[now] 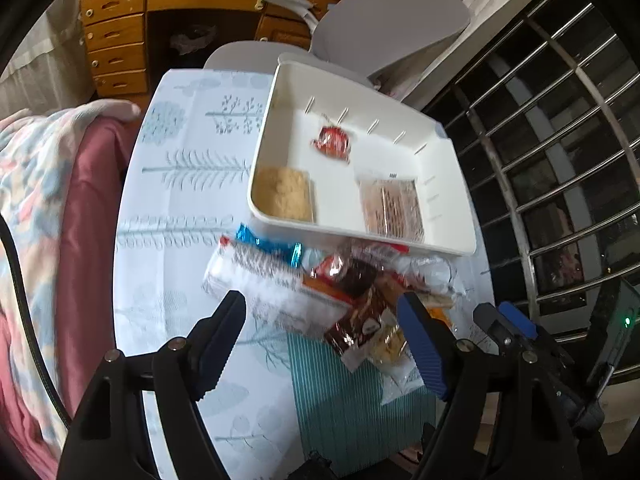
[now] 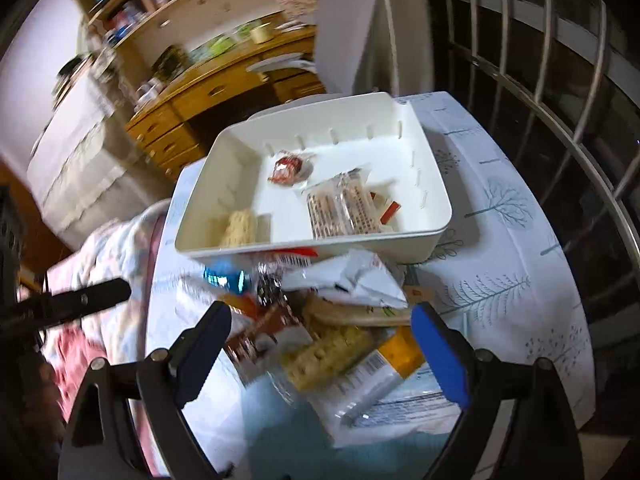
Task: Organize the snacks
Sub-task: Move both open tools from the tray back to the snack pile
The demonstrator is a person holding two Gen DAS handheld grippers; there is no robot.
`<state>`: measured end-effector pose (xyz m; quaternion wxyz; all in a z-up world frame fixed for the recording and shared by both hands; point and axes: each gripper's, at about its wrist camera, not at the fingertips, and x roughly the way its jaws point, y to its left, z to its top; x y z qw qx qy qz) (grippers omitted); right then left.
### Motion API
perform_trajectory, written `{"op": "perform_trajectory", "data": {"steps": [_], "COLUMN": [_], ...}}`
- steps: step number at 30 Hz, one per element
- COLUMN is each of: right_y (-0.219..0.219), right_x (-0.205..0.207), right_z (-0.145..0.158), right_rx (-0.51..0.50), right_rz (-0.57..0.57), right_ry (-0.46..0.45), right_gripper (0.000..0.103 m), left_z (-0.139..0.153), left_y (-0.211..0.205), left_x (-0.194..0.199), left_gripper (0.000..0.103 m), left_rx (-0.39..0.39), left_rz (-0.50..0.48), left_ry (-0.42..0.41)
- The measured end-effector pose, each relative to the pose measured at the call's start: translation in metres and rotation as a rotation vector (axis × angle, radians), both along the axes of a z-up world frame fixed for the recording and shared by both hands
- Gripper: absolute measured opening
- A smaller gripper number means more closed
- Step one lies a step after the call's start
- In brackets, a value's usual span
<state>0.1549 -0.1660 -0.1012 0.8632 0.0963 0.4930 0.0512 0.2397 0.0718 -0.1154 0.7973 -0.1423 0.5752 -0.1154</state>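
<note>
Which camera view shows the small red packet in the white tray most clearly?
The left wrist view shows it best: the small red packet lies whole and fairly sharp on the floor of the white tray, apart from the other snacks. In the right wrist view the same packet is smaller, blurred and washed out by glare.

Your white tray (image 1: 448,196) looks like smooth plastic with a faint sheen. The snack wrappers piled before it (image 1: 320,284) are glossy, crinkled film, some clear, some foil-bright like the blue packet (image 1: 264,240). The tablecloth (image 1: 188,168) covering your desk reads as matt printed cloth. The drawer unit (image 1: 116,40) behind is varnished wood, scuffed in places. The window bars (image 1: 560,184) are polished metal. The bed blanket (image 1: 36,184) looks soft and fleecy.
</note>
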Motion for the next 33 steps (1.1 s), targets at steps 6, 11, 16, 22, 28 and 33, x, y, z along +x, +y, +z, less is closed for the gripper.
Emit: {"op": "perform_trajectory", "data": {"steps": [6, 11, 16, 22, 28, 33], "right_y": [-0.011, -0.02, -0.029, -0.029, -0.023, -0.02], "right_x": [-0.015, -0.024, -0.033, -0.043, -0.046, -0.042], "right_z": [-0.016, -0.028, -0.037, -0.05, -0.071, -0.091], "right_rx": [-0.058, -0.106, -0.14, -0.165, -0.242, -0.329], "right_rz": [0.169, 0.3, 0.436, 0.609, 0.746, 0.835], "right_ry": [-0.003, -0.007, -0.017, -0.003, 0.036, 0.048], "right_gripper": [0.092, 0.092, 0.092, 0.092, 0.092, 0.092], "left_z": [-0.004, -0.013, -0.024, -0.039, -0.057, -0.078], "left_y": [-0.022, -0.043, -0.066, -0.078, -0.077, -0.076], "left_x": [-0.019, -0.031, -0.041, -0.047, -0.041, -0.031], "left_gripper": [0.085, 0.087, 0.09, 0.091, 0.091, 0.091], "left_rx": [0.027, 0.029, 0.016, -0.003, -0.022, -0.046], "left_rz": [0.057, 0.128, 0.195, 0.304, 0.411, 0.469], "left_ry": [0.038, 0.079, 0.107, 0.129, 0.158, 0.219]}}
